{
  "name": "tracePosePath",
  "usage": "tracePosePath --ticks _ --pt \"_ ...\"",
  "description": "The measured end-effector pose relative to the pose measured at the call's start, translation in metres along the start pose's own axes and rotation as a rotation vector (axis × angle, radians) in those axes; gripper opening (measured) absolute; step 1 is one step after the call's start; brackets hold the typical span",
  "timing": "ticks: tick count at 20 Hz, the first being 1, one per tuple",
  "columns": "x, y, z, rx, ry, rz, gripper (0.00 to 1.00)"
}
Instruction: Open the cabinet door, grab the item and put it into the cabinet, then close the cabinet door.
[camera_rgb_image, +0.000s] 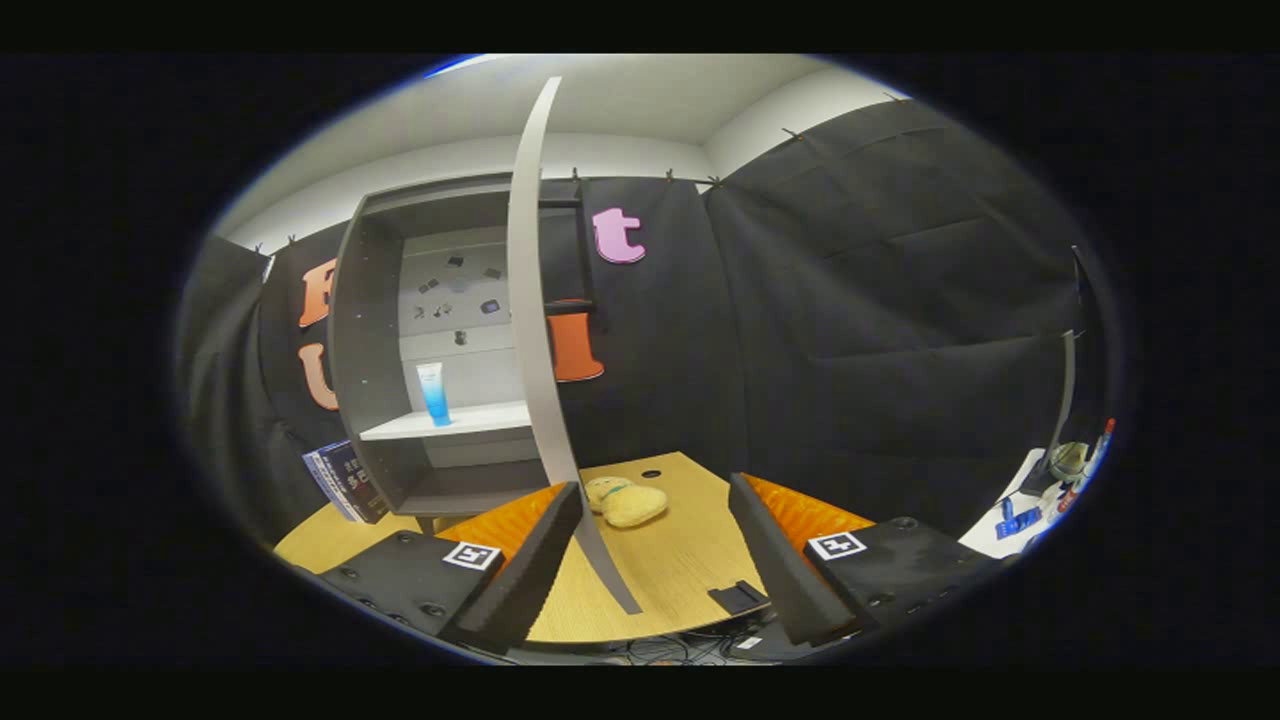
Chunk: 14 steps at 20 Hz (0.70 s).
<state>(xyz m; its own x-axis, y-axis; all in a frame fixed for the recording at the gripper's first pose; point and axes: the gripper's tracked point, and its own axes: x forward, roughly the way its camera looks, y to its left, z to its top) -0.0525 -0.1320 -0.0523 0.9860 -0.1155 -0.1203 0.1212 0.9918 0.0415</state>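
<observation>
Grey, the tall open-fronted cabinet (400, 330) stands far left on the pale wooden table (680, 570), its thin grey door (530, 330) swung open edge-on toward me, the lower edge running between my fingers. My gripper (655, 560) gapes wide, holding nothing. Just beyond my fingers lies a small yellow plush toy (628, 502), right of the door. A blue-and-white tube (434, 394) stands upright on the cabinet's white shelf (455, 422).

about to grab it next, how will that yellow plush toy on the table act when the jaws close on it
The plush toy looks soft and rounded, so it will probably squash and feel light. Lying flat on the table, it seems unlikely to roll. The gripper is open, the cabinet door edge between its jaws.
</observation>
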Motion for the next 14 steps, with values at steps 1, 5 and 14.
tracePosePath --ticks 1,5,14 --pt "0.000 0.001 0.000 -0.003 0.000 0.003 0.96" --pt "0.004 0.055 -0.012 0.075 0.019 0.209 0.95" --pt "0.032 0.083 -0.039 0.008 0.024 0.114 0.96"
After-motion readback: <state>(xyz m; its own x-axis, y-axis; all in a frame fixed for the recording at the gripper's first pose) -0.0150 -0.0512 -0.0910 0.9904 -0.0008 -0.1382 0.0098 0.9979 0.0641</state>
